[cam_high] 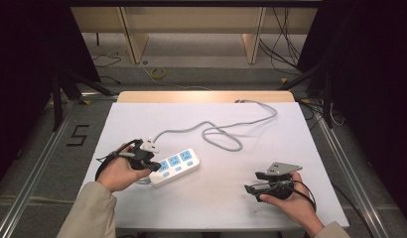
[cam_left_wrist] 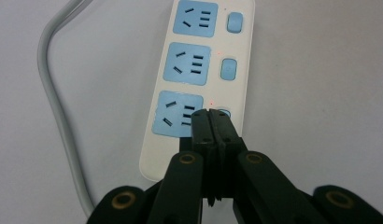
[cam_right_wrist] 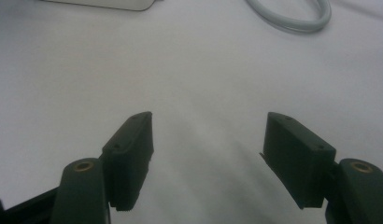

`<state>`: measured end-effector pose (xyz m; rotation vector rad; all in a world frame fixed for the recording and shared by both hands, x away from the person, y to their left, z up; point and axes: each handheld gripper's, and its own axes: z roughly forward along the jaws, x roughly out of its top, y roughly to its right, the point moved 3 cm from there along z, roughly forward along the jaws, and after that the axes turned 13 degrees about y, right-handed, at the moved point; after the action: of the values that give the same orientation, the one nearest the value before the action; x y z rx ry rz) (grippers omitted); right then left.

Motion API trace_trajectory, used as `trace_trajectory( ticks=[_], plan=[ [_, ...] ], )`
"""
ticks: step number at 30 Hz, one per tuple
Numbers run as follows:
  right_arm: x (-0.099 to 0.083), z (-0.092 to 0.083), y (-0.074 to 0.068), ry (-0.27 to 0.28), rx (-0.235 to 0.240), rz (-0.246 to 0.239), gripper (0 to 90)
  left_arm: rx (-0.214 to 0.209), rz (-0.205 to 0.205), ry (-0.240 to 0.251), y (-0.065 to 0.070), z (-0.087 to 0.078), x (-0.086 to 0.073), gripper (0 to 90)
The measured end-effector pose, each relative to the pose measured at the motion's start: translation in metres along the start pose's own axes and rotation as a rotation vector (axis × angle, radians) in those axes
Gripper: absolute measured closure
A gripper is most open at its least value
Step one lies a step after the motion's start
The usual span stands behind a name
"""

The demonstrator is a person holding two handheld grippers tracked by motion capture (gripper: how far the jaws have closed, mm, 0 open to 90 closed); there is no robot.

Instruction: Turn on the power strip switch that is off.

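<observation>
Black jaws of the left gripper [cam_left_wrist: 210, 122] rise from the bottom of the left gripper view, pressed together with nothing between them. Their tips rest over the nearest switch button [cam_left_wrist: 223, 113] of a white power strip [cam_left_wrist: 199, 88], just beside the nearest blue socket [cam_left_wrist: 177, 113]; whether they touch the button cannot be told. Two further blue sockets [cam_left_wrist: 188, 63] [cam_left_wrist: 195, 17], each with its own blue switch [cam_left_wrist: 228, 69] [cam_left_wrist: 235, 22], run along the strip away from the camera. A grey cable [cam_left_wrist: 52, 107] curves along the table at the strip's left.

In the high view, the left gripper [cam_high: 151, 163] sits at the near left end of the power strip [cam_high: 177, 166], held by the person's left hand [cam_high: 117, 171]. The strip lies slantwise on the white table [cam_high: 231, 198], left of centre. Its cable [cam_high: 216, 133] loops across the middle of the table and runs off the far edge. A white plug [cam_high: 150, 146] lies just beyond the left gripper, close to the strip's end.

The right gripper [cam_high: 251, 182] is held by the right hand [cam_high: 291, 201] near the table's front right, well apart from the strip. In the right gripper view its jaws stand wide apart with only bare tabletop [cam_right_wrist: 203, 93] between them; a loop of cable [cam_right_wrist: 292, 16] and an edge of the strip [cam_right_wrist: 105, 3] show at the top.
</observation>
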<state>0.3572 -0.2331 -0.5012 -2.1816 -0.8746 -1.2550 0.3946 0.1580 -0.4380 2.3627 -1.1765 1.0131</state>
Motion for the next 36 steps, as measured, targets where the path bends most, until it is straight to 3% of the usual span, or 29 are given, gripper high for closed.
trace_trajectory(
  ticks=[36],
  plan=[
    [0.0, 0.0, 0.0, 0.001, 0.004, -0.005, 33.6, -0.005, 0.047, -0.029, 0.006, 0.009, 0.012, 89.7]
  ],
)
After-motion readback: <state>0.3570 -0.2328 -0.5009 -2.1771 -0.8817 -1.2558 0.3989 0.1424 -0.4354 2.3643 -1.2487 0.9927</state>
